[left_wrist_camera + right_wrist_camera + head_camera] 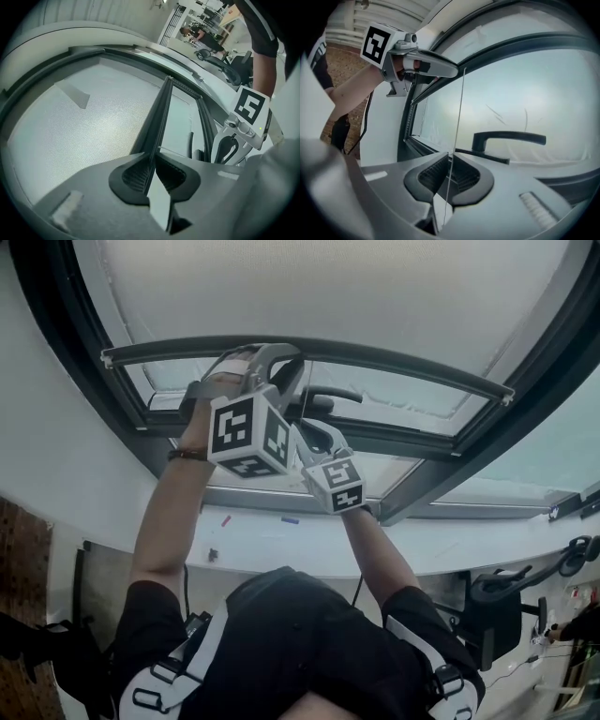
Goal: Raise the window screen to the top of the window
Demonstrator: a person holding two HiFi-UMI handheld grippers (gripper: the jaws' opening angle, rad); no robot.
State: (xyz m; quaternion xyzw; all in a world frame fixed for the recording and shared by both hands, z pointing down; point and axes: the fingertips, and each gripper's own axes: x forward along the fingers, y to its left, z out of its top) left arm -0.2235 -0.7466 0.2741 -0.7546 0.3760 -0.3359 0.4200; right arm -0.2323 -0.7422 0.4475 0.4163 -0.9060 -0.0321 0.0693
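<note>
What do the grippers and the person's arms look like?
The left gripper and right gripper are pale grey with dark ribbed pads; each carries a white cube with black square markers. The person wears a black short-sleeved shirt and a dark left wristband.
</note>
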